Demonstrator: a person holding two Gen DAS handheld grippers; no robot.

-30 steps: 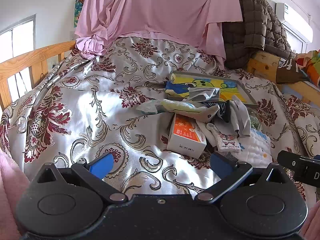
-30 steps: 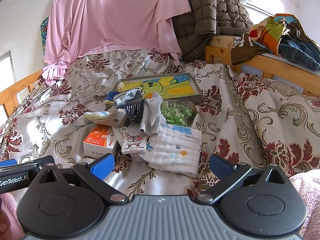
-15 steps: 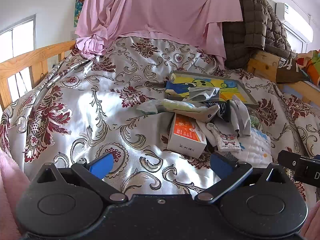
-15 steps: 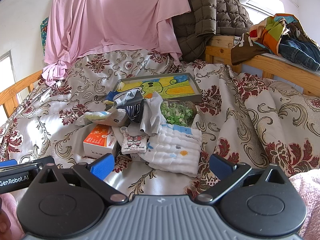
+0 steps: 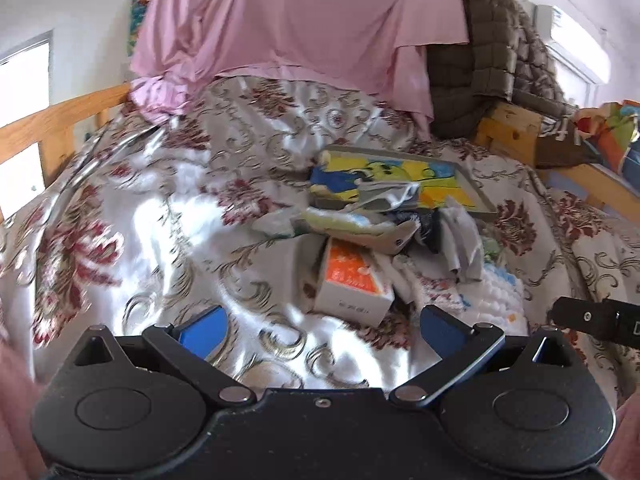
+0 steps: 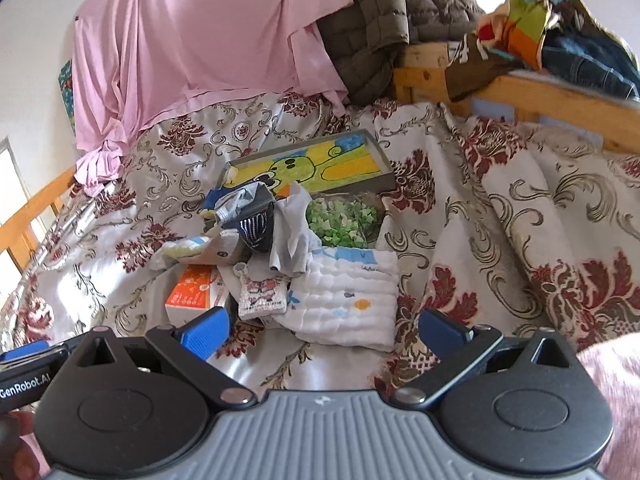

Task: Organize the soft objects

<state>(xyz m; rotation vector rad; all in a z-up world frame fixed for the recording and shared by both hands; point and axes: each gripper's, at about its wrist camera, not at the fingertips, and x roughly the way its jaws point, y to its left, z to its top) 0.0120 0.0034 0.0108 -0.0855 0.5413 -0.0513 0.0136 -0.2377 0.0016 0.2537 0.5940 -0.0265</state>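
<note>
A heap of soft things lies mid-bed: a folded white quilted cloth (image 6: 348, 296), a small printed pouch (image 6: 262, 294), a grey cloth (image 6: 292, 236), a dark striped sock (image 6: 254, 226) and a pale yellow-green item (image 6: 192, 248). An orange and white box (image 6: 196, 294) lies at the heap's left, also in the left wrist view (image 5: 352, 280). A grey tray with a yellow cartoon picture (image 6: 320, 164) sits behind. My left gripper (image 5: 320, 332) is open and empty, just short of the box. My right gripper (image 6: 322, 334) is open and empty, just before the white cloth.
A bag of green bits (image 6: 344, 222) lies between heap and tray. The floral satin bedspread (image 6: 520, 220) covers the bed. A pink sheet (image 6: 200, 52) and brown quilted jacket (image 6: 392, 16) hang behind. Wooden rails (image 5: 52, 120) stand left; clothes (image 6: 560, 40) lie on the right frame.
Both grippers have moved forward toward the heap, and the right wrist view has tilted. Both stay open and empty.
</note>
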